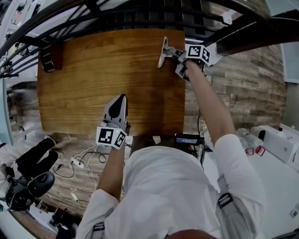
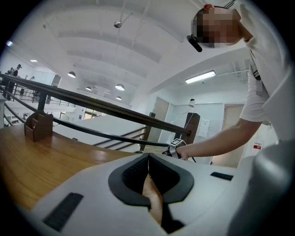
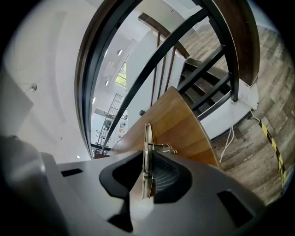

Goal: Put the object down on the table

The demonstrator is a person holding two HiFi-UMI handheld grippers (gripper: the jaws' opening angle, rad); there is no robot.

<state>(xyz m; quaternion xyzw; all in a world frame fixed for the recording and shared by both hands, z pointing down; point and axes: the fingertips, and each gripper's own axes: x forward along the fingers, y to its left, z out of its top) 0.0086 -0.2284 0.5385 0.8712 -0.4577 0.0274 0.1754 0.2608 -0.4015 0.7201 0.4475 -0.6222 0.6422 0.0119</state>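
Right tool [image 1: 174,52] clenched on thin metal plate [image 1: 163,51]. Plate gripped on edge between the jaws, sticking out past the tips, small metal fitting [image 3: 166,147] on its right face. Wooden table [image 1: 93,79] under tool and plate; contact with it unclear. Left tool [image 1: 121,99] closed on nothing, over table's near edge, well apart from right tool. Brown box [image 1: 50,58] far to left tool's left, beside railing [image 1: 140,9].

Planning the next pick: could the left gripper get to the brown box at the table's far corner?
Probably yes: only bare table lies between the left gripper and the brown box, though its fingers are shut.
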